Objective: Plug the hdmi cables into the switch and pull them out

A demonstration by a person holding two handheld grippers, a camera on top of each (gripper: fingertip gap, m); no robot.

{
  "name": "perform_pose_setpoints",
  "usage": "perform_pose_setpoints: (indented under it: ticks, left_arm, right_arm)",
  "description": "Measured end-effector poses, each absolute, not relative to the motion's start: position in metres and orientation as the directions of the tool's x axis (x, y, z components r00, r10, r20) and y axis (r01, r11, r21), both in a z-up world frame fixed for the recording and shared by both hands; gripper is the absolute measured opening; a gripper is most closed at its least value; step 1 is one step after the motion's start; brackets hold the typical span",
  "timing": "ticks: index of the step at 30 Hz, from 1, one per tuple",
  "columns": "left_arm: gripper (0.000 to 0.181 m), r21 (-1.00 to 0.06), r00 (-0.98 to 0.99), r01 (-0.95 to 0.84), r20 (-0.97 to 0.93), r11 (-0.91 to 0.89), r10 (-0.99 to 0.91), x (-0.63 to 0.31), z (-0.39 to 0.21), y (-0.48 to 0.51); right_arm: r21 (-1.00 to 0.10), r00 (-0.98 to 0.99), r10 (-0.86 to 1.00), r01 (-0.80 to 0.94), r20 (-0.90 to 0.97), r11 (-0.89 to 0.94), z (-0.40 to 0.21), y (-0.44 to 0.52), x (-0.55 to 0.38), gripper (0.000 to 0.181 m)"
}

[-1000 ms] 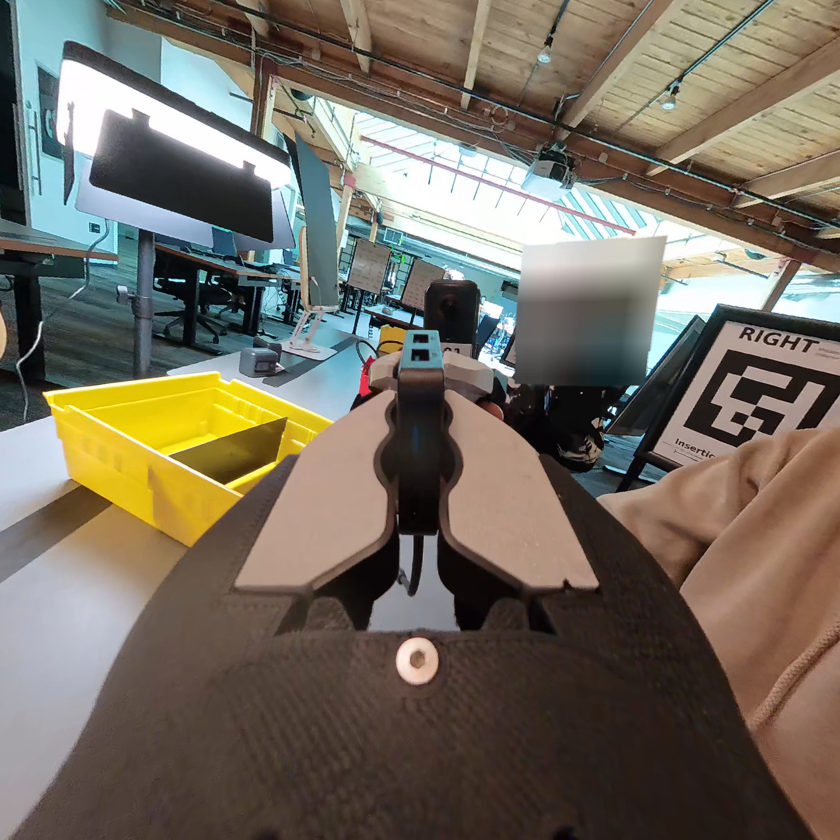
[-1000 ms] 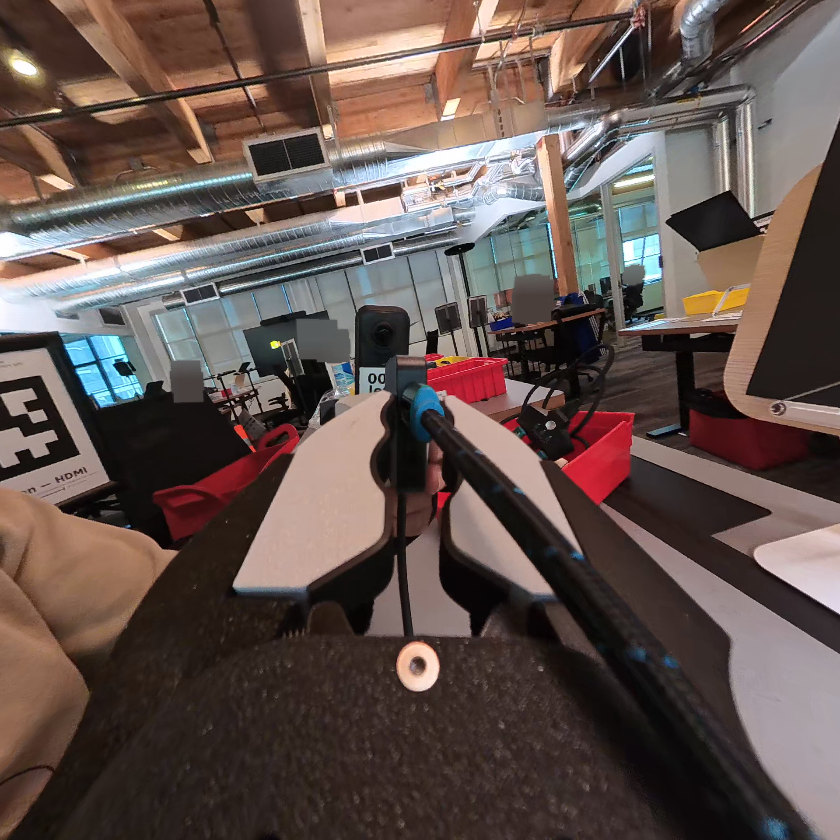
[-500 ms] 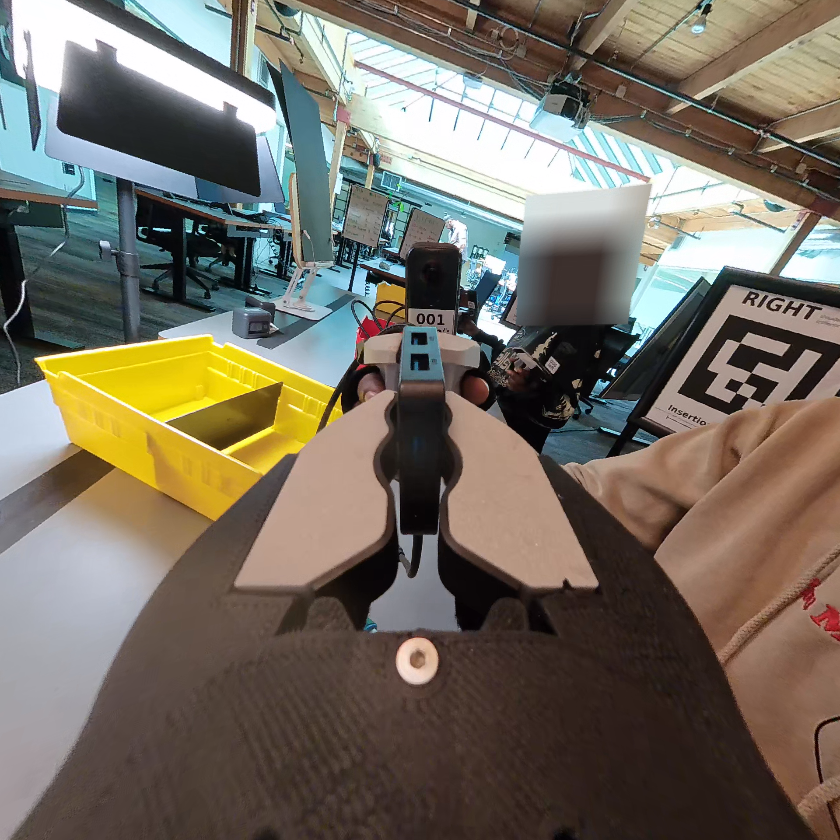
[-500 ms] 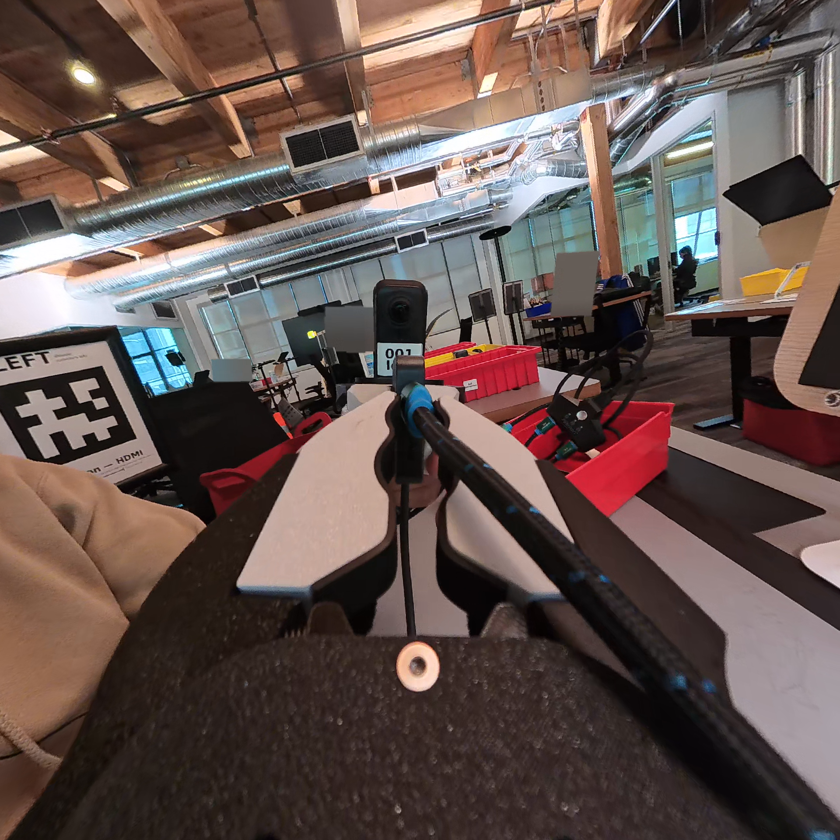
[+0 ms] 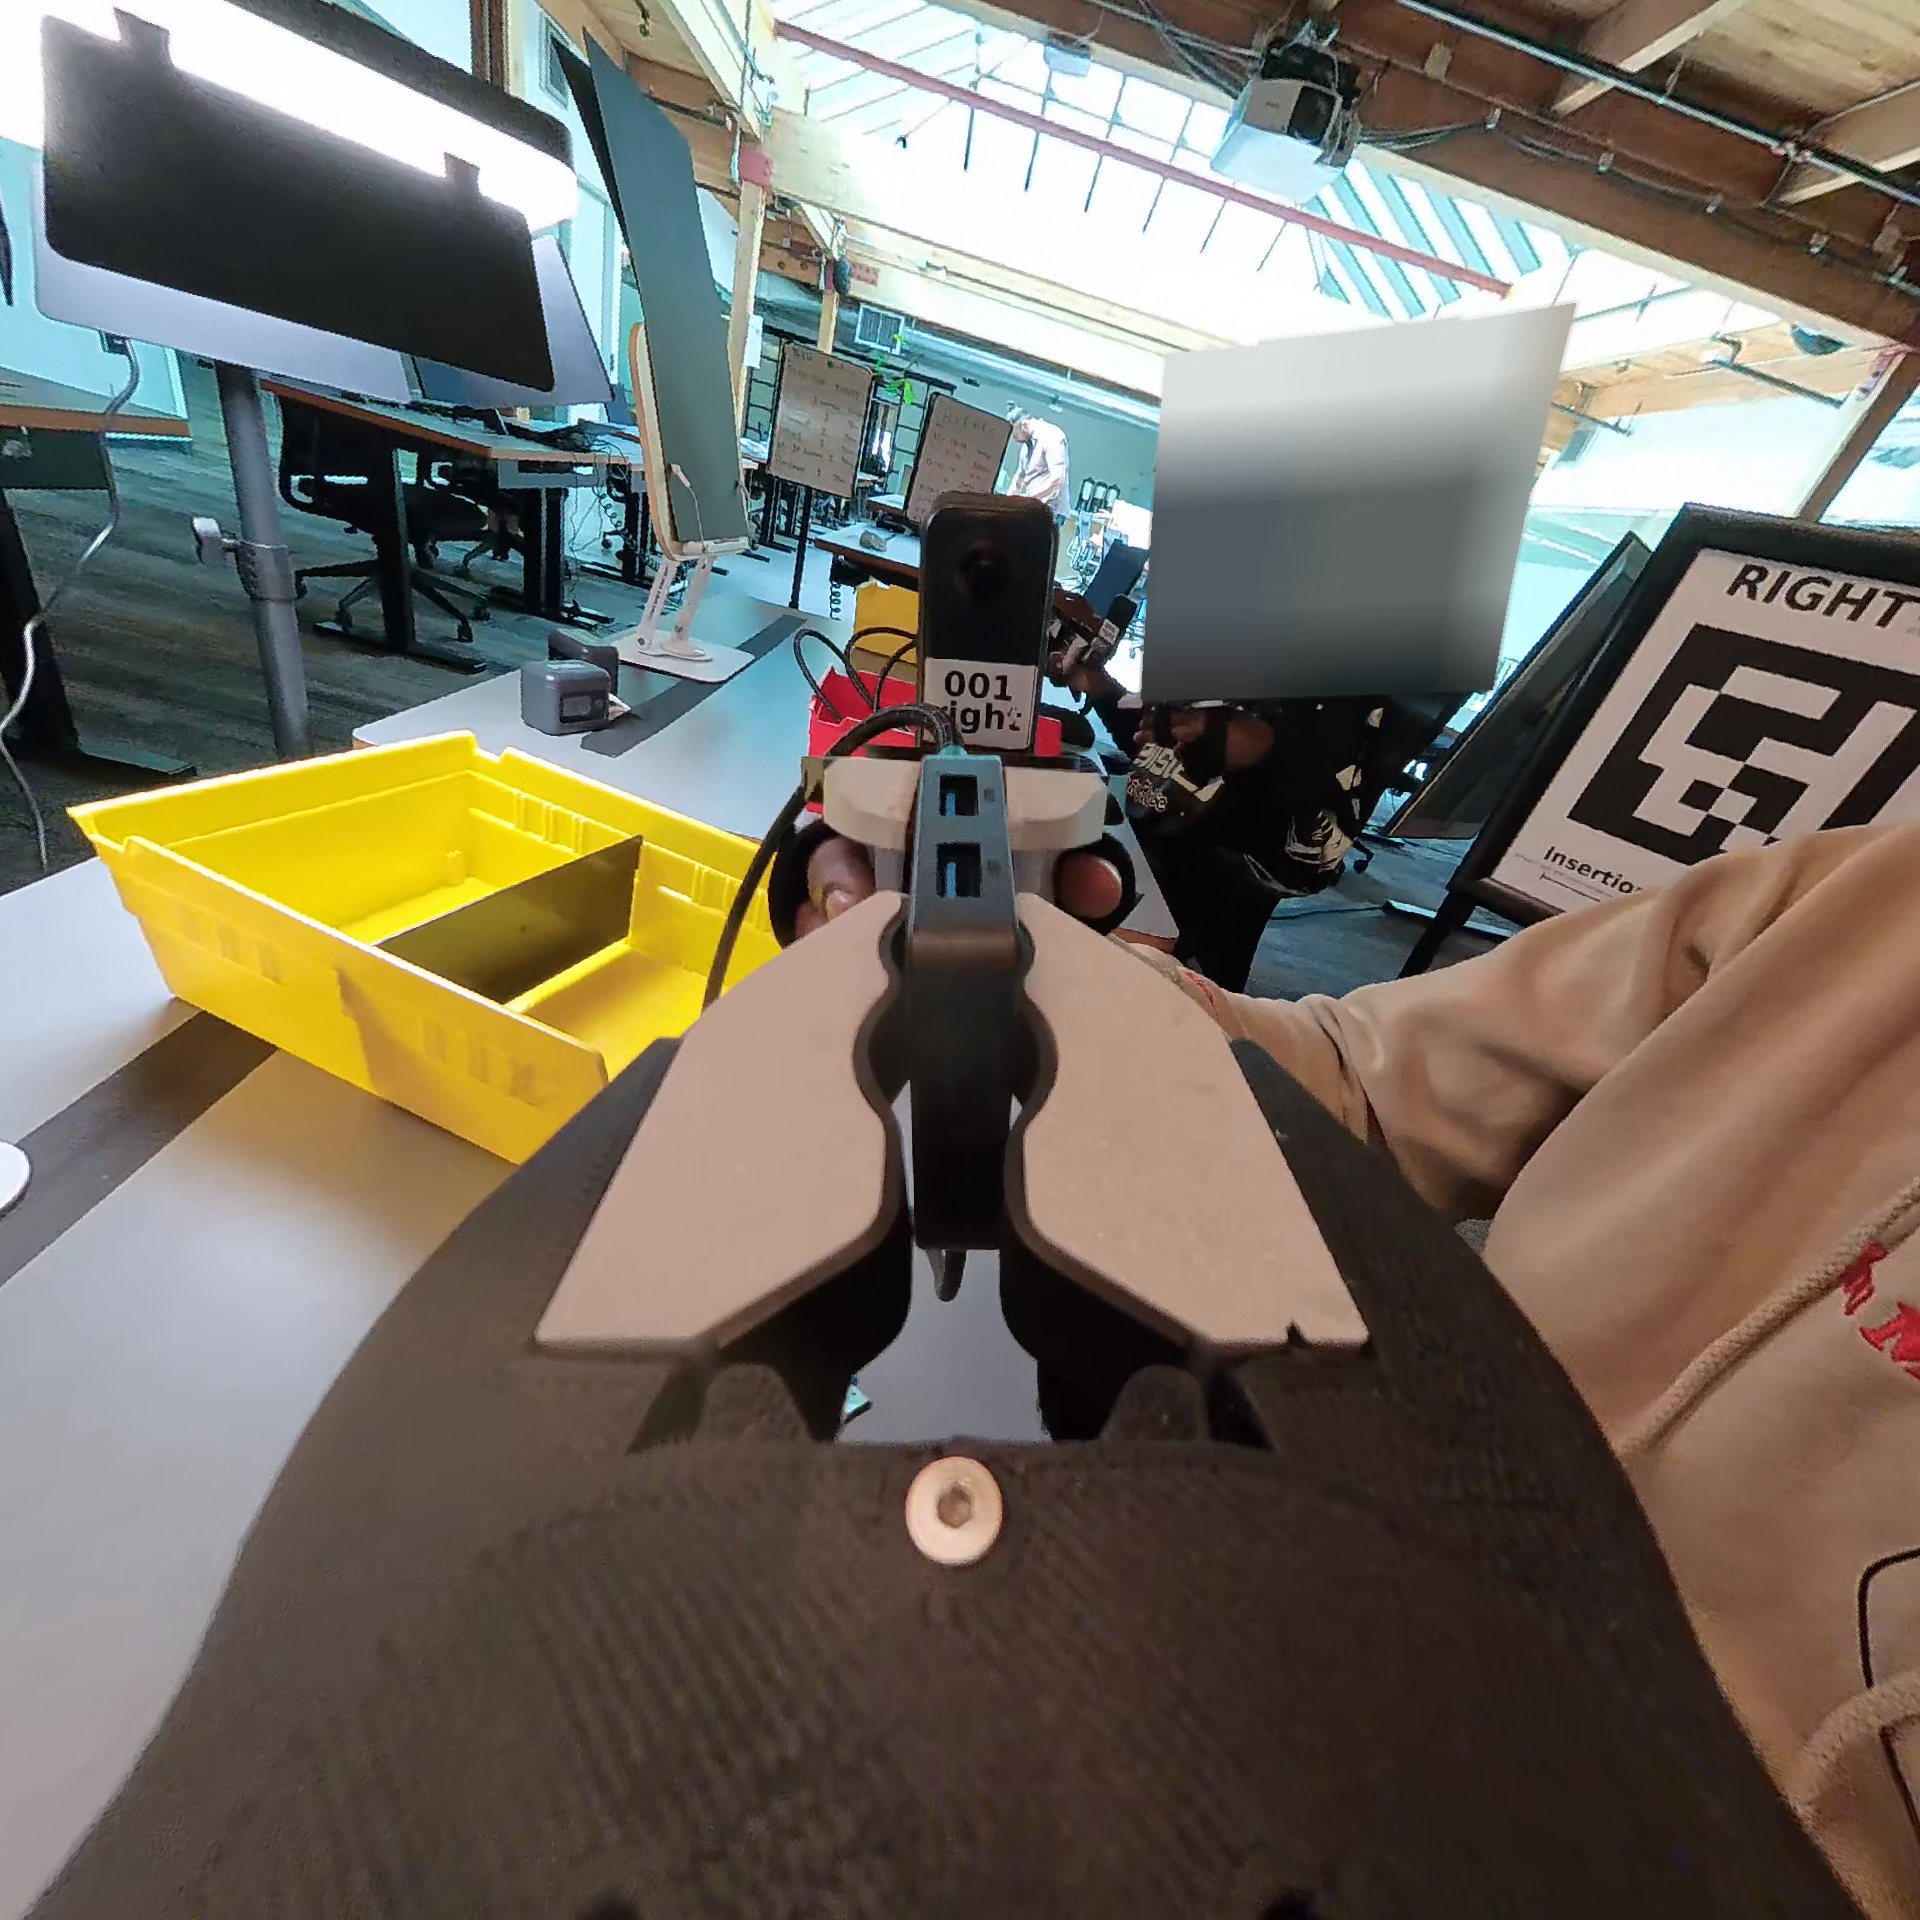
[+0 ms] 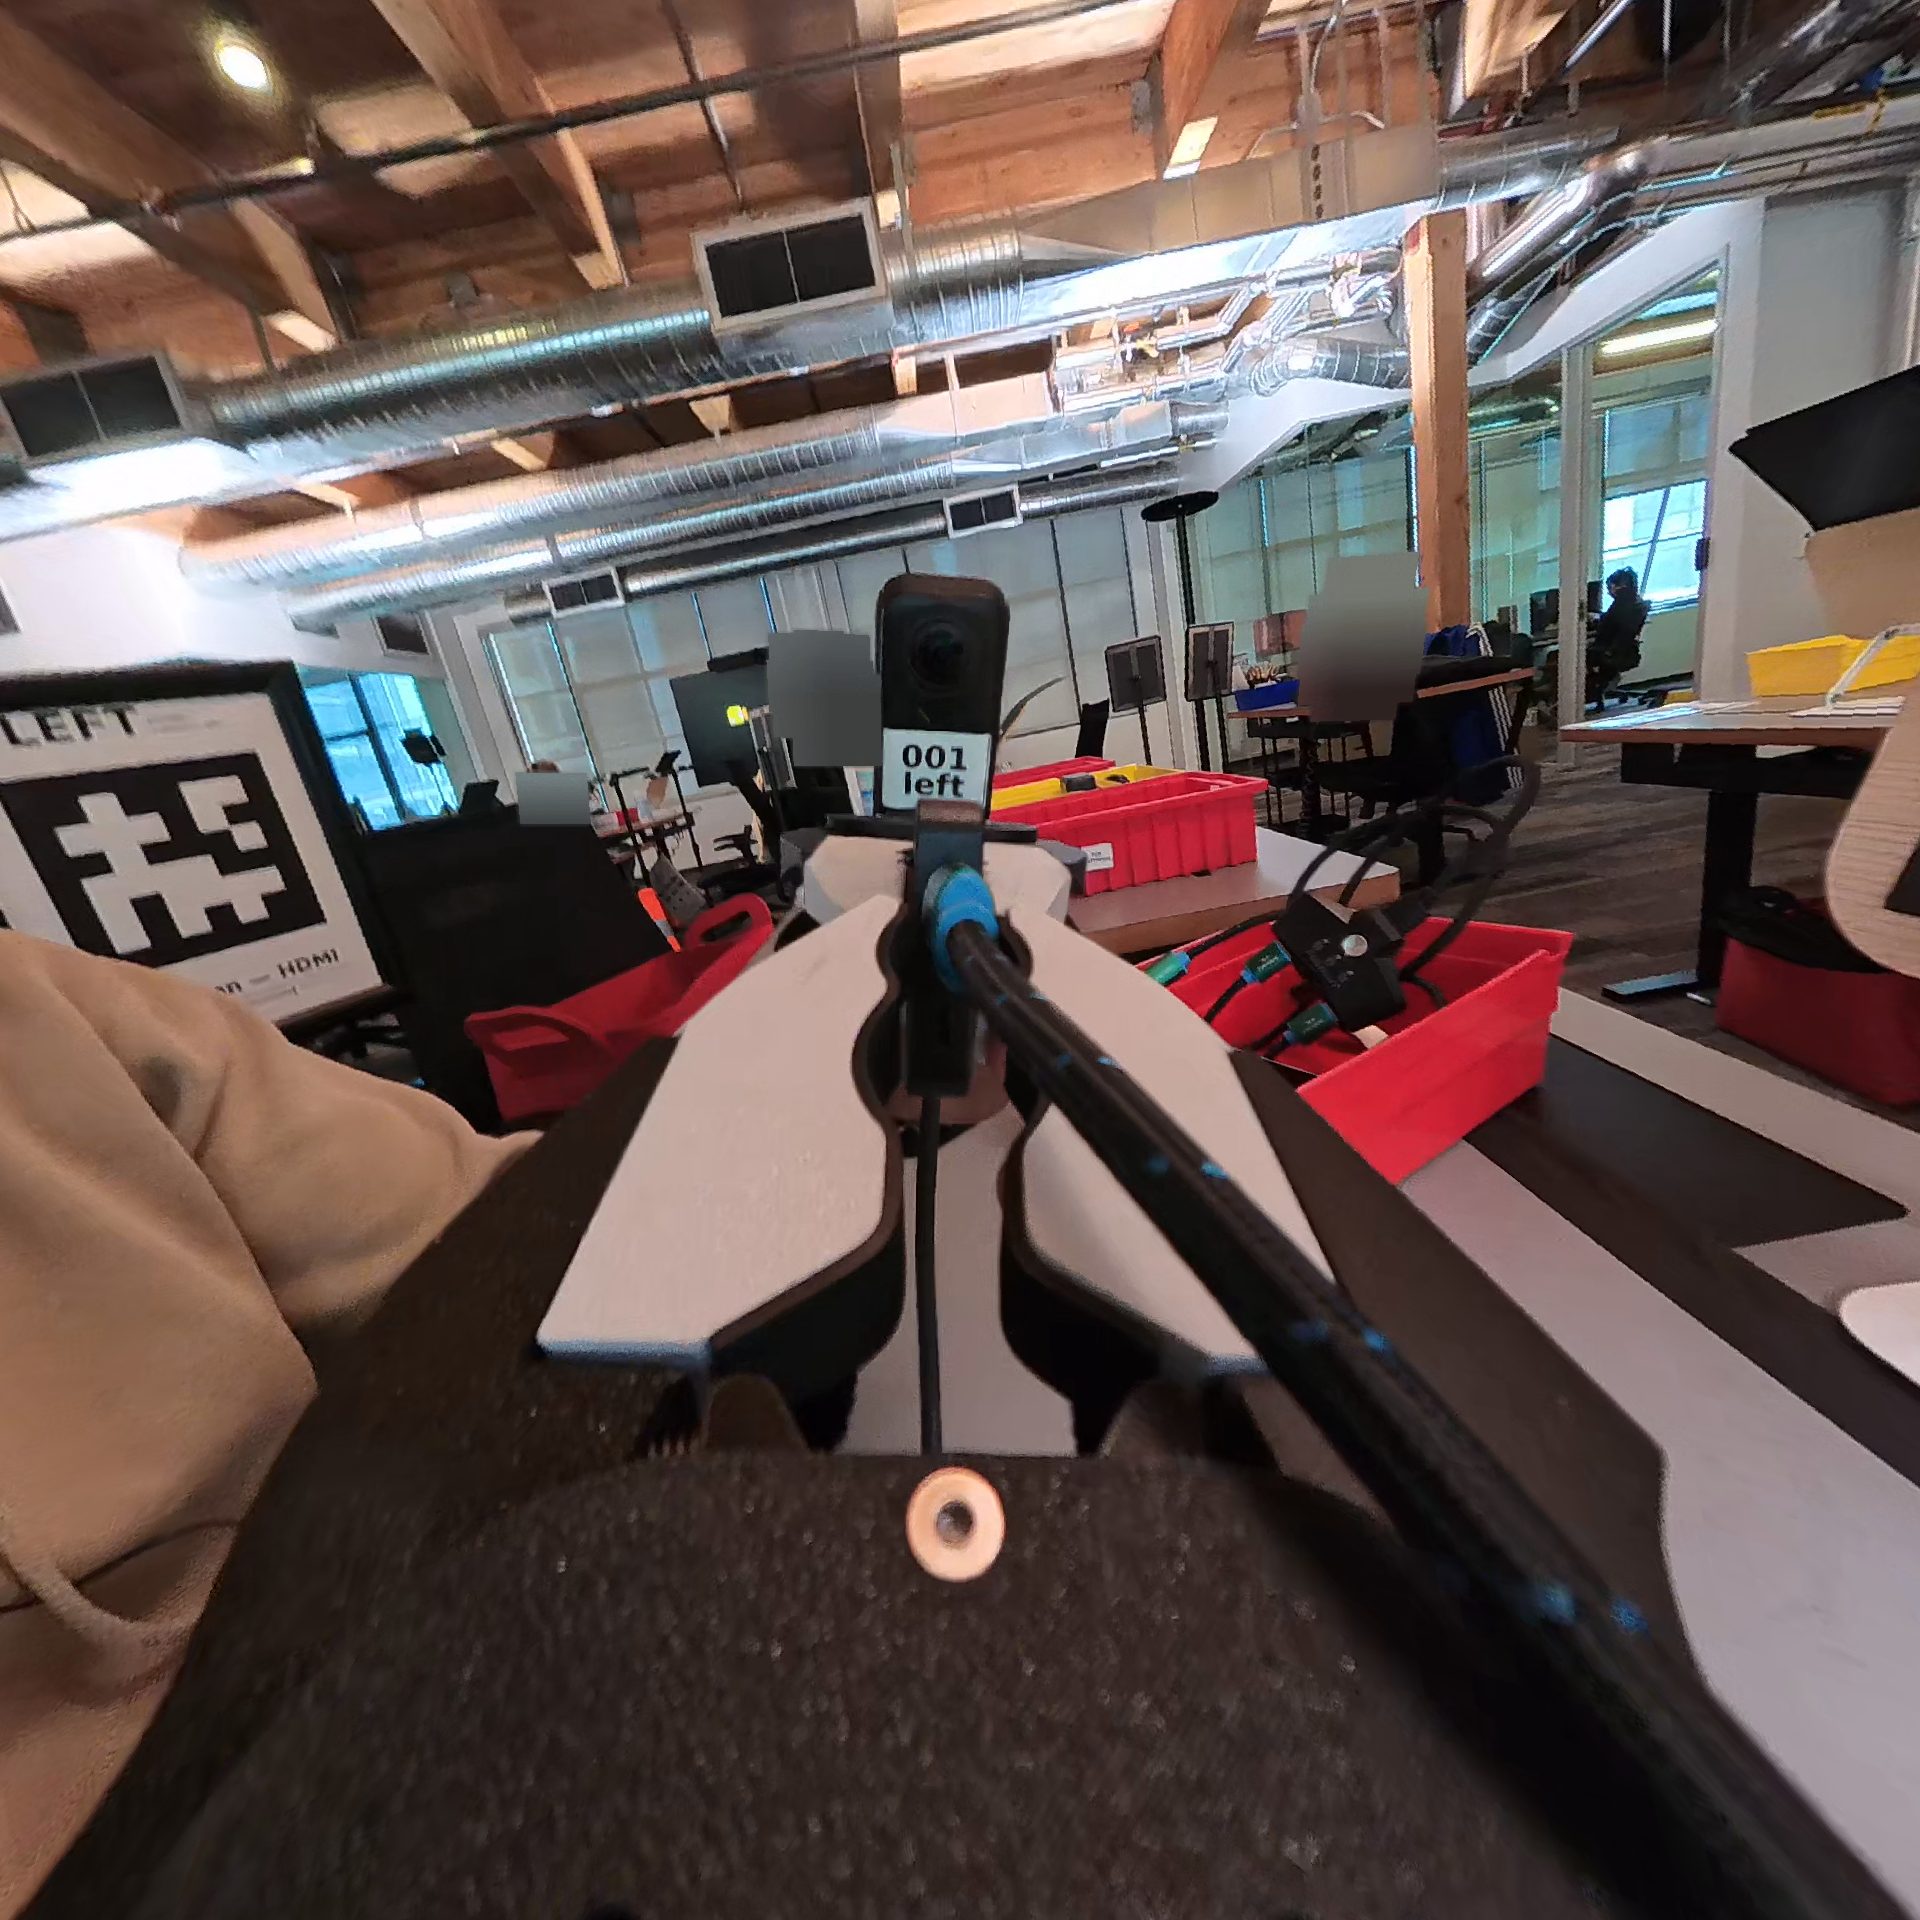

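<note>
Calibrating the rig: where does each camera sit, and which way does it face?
Left wrist view: on the left gripper, looking at the clamped switch, yellow bin left; beige sleeve right.
Right wrist view: on the right gripper, looking at its gripped HDMI plug, red bin right; sleeve left.
Shared: sleeve; they face each other.

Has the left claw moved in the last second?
Yes. The left claw, shut on the switch, has tilted down and swung left: the yellow bin sits higher and further right in its view.
</note>
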State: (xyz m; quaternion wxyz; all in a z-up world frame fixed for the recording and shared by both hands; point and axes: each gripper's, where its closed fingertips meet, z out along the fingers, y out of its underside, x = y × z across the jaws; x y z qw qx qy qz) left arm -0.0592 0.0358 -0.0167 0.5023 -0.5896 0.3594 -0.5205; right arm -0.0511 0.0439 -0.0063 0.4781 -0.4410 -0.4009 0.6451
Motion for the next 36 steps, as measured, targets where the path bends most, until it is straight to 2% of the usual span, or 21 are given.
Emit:
perform_pose_setpoints:
  ticks: [2,5,11,20,21,23,26,29,31,36]
  left_arm:
    - [0.014,-0.967,0.191,0.099,0.251,-0.236,-0.949,-0.059,-0.016,0.034]
    - [0.014,-0.968,0.184,0.094,0.247,-0.233,-0.951,-0.059,-0.016,0.033]
    - [0.014,-0.969,0.194,0.082,0.243,-0.231,-0.951,-0.058,-0.018,0.034]
    - [0.014,-0.973,0.187,0.083,0.229,-0.217,-0.955,-0.059,-0.016,0.034]
    - [0.014,-0.971,0.191,0.111,0.231,-0.213,-0.954,-0.064,-0.012,0.034]
    - [0.014,-0.947,0.213,0.254,0.253,-0.196,-0.944,-0.104,0.012,0.04]
    - [0.014,-0.979,0.373,0.183,0.149,-0.085,-0.916,-0.151,0.019,0.04]
    - [0.014,-0.979,0.434,0.185,0.155,-0.08,-0.887,-0.163,0.022,0.042]
    - [0.014,-0.974,0.403,0.194,0.186,-0.114,-0.896,-0.155,0.018,0.044]
    - [0.014,-0.977,0.388,0.156,0.197,-0.147,-0.9,-0.132,0.006,0.05]
  right_arm:
    - [-0.954,-0.15,0.977,-0.236,-0.154,-0.187,-0.009,0.039,-0.055,0.017]
    - [-0.957,-0.119,0.985,-0.248,-0.126,-0.153,-0.009,0.04,-0.056,0.013]
    - [-0.943,-0.141,0.977,-0.269,-0.162,-0.195,-0.007,0.042,-0.055,0.013]
    - [-0.959,-0.145,0.983,-0.246,-0.11,-0.143,-0.007,0.039,-0.053,0.011]
    - [-0.957,-0.144,0.984,-0.256,-0.102,-0.137,-0.005,0.04,-0.049,0.011]
    - [-0.892,-0.129,0.98,-0.408,-0.155,-0.194,0.021,0.063,-0.008,0.011]
    - [-0.929,0.078,0.993,-0.367,-0.087,-0.053,0.03,0.091,0.047,0.011]
    - [-0.949,0.227,0.966,-0.312,-0.125,-0.05,0.033,0.11,0.073,0.011]
    - [-0.944,0.235,0.954,-0.311,-0.189,-0.111,0.029,0.118,0.079,0.011]
    - [-0.944,0.264,0.946,-0.314,-0.189,-0.101,0.015,0.142,0.076,0.011]
